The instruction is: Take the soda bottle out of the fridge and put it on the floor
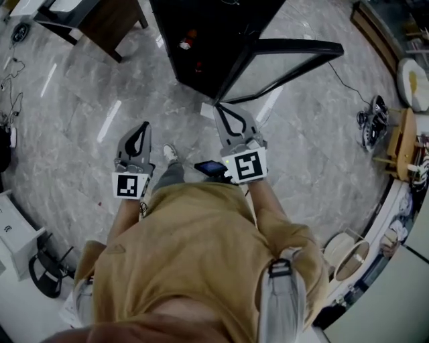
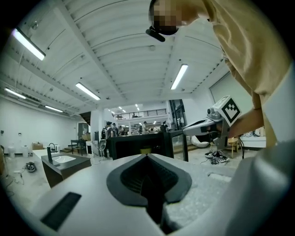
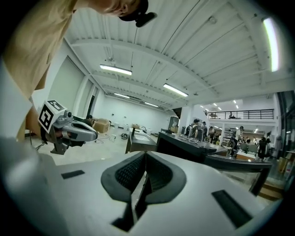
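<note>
Left gripper (image 1: 143,127) and right gripper (image 1: 221,109) both closed, empty. Fridge (image 1: 201,60) ahead, door (image 1: 295,57) open. Reddish item (image 1: 186,43) inside fridge, probably the soda bottle, axis unclear. Right gripper nearer fridge.

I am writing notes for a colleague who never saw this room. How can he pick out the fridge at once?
On the grey marble floor, look just ahead of the right gripper, at the top middle of the head view. The fridge is the black box there; unlike the brown desk to its left, it has a glass door standing open.
</note>
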The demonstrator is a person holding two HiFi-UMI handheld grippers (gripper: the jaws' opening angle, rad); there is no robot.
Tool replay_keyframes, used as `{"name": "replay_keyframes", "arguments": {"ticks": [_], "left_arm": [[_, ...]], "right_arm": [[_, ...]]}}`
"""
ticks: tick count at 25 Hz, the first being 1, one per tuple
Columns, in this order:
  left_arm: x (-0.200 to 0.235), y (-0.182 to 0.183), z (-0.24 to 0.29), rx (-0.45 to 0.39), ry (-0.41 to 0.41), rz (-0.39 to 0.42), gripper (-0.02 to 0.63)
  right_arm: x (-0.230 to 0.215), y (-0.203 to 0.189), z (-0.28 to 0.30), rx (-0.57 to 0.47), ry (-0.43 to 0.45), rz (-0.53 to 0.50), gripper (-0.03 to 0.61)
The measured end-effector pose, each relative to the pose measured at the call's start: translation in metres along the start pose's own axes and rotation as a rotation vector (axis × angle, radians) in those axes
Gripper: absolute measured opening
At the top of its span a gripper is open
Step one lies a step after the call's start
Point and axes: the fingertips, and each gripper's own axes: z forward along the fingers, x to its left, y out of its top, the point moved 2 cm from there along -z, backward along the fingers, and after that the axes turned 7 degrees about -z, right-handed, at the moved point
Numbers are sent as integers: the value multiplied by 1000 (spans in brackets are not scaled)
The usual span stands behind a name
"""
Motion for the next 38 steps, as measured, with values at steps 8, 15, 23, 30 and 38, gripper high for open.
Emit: {"name": "replay_keyframes", "arguments": {"ticks": [8, 15, 23, 30, 38], "left_arm": [[83, -64, 65, 19, -47, -59, 2], [144, -141, 109, 31, -1, -29, 2], [157, -233, 144, 66, 27, -47, 2], [159, -288, 160, 69, 26, -34, 2], [153, -331, 185, 35, 30, -51, 2]], "right_arm": [[16, -41, 111, 83, -6, -66, 2], [38, -126, 179, 125, -25, -8, 2], [51, -233, 238, 156, 12, -15, 2], [57, -308, 276, 185, -5, -37, 2], [69, -351, 303, 153, -35, -33, 2]]}}
